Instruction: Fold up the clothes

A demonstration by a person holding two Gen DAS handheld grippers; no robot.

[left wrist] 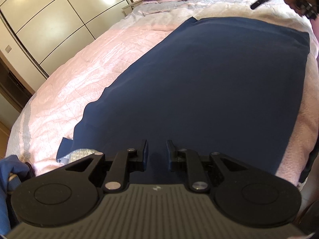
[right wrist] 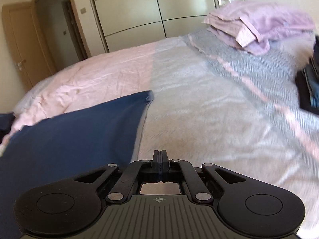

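Observation:
A navy blue garment (left wrist: 209, 83) lies spread flat on the bed, its far corner (right wrist: 147, 97) reaching the grey stripe of the cover. My left gripper (left wrist: 157, 151) hovers over the garment's near edge, its jaws a small gap apart with nothing clamped between the pads. My right gripper (right wrist: 160, 155) is shut, pads pressed together and empty, above the bare grey cover just right of the garment. In the left wrist view the right gripper (left wrist: 257, 4) shows at the top right, held by a hand beyond the garment's far side.
The pink and grey bed cover (left wrist: 89, 75) runs left of the garment. A pile of folded lilac clothes (right wrist: 259, 29) sits at the head of the bed, and a dark folded stack (right wrist: 309, 87) lies at the right. Another blue cloth (left wrist: 8, 179) hangs at the near left. Wardrobe doors (right wrist: 129, 14) stand behind the bed.

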